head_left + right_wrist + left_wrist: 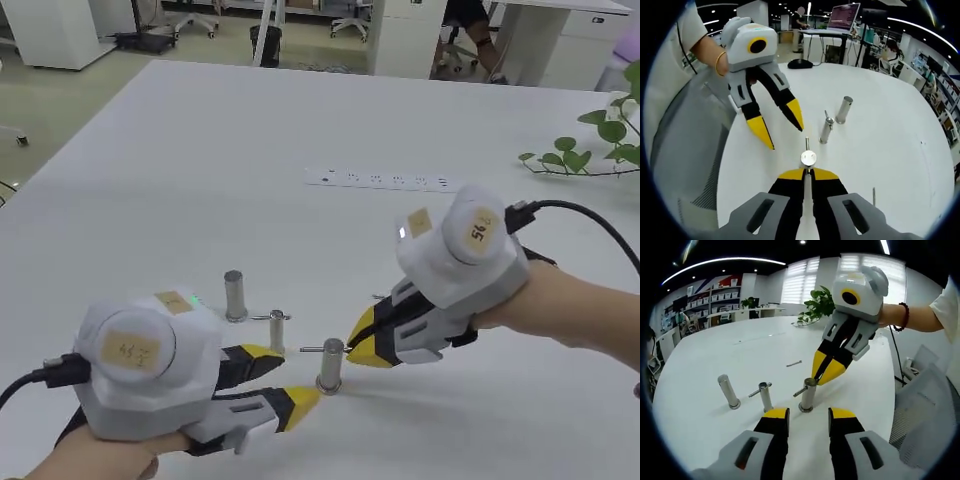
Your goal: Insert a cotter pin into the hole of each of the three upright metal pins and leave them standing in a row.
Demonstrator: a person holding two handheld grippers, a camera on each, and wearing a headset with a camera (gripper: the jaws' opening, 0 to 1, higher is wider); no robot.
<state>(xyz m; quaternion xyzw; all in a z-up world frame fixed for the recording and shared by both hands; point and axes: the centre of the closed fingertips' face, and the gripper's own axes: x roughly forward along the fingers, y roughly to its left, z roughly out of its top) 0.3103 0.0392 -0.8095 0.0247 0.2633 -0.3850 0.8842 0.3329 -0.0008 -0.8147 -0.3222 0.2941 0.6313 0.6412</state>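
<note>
My right gripper (808,176) pinched the cotter pin (311,350), likely light, stiff and slippery, by its near end at the nearest tip-prone metal pin (330,372) on the table (300,130); left gripper (807,416) spread.

Pins (277,330) crowd the near middle, with the left gripper (296,377) on their near side and the right gripper (352,348) on their right. Farther off, the table (300,120) lies open to the power strip (385,180).

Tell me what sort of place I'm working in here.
Probably an open-plan office or lab workspace: a large white table carrying a power strip, wheeled office chairs on the floor beyond it, and, in the gripper views, stocked shelves and a monitor on another desk.
</note>
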